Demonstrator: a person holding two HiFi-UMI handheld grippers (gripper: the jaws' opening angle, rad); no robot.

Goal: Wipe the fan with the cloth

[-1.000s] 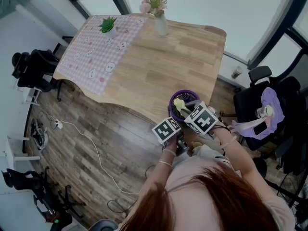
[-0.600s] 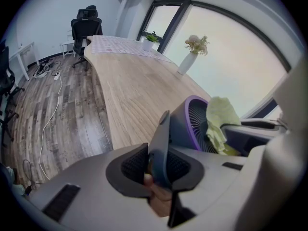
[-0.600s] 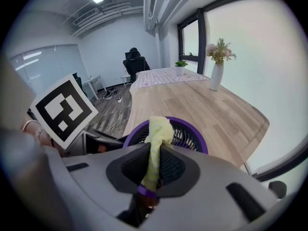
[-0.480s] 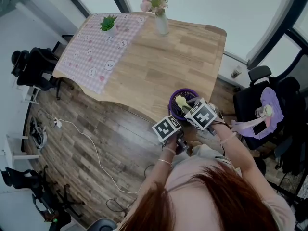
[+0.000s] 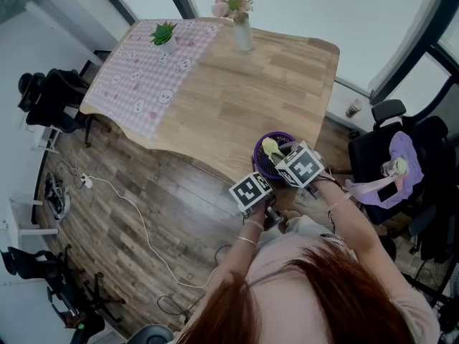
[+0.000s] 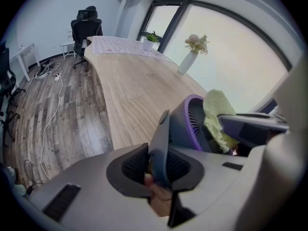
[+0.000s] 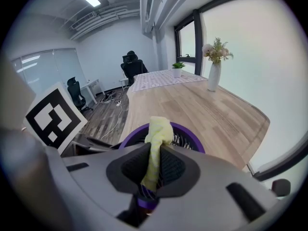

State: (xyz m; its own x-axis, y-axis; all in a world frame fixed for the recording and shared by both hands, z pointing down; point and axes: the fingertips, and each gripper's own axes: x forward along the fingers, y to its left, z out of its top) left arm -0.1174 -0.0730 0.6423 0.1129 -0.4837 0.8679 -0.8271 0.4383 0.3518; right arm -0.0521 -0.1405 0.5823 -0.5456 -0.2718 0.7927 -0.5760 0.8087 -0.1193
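A small fan with a purple rim and a grey body stands at the near edge of the wooden table. In the left gripper view my left gripper is shut on a thin dark stand piece that runs up to the fan. My right gripper is shut on a yellow cloth. The cloth is pressed against the fan's grille. The cloth lies on top of the fan in the head view, between the marker cubes of my left gripper and my right gripper.
A white vase of flowers and a small potted plant on a checked cloth stand at the table's far end. Office chairs sit to the right. A white cable trails over the wood floor on the left.
My right gripper has shifted a little farther across the fan's face with the cloth. The left gripper and the fan have stayed where they were.
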